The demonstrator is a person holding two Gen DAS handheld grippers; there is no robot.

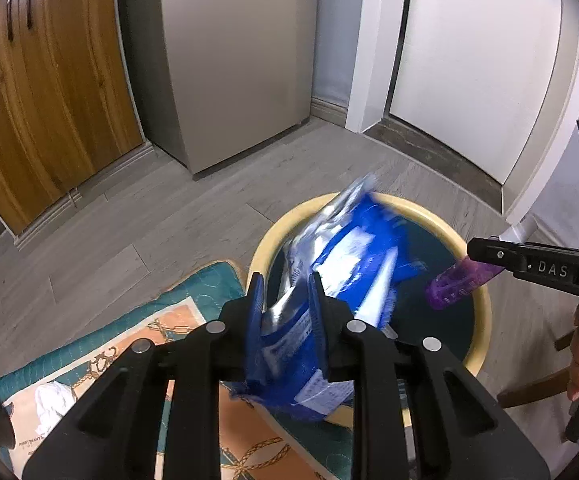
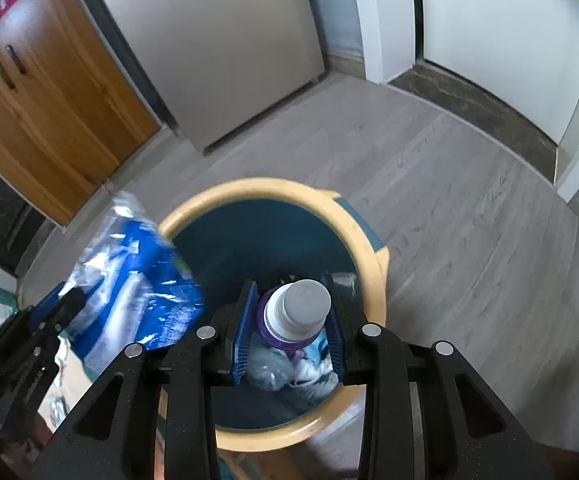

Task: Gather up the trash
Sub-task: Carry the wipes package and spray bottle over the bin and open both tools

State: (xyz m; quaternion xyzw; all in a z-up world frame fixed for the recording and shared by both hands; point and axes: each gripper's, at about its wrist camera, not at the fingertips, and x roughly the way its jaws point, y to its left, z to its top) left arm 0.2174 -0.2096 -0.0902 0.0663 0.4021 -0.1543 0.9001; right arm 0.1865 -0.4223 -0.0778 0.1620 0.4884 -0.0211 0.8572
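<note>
The blue-and-silver wrapper (image 1: 341,264) hangs over the near rim of the bin (image 1: 441,216), clamped between the pads of the left gripper (image 1: 285,312) — held by its lower end so the rest droops toward the bin's mouth. The purple bottle (image 2: 295,312) sits directly above the bin's opening, cap forward, pinched by the right gripper (image 2: 291,320). Both pieces look poised for dropping in. Beside the bin lies a patterned cushion (image 1: 129,340) bearing a crumpled white tissue (image 1: 55,400) — likely trash not yet gathered.

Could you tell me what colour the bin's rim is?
Pale yellow; the bin's rim shows best in the right wrist view.
</note>
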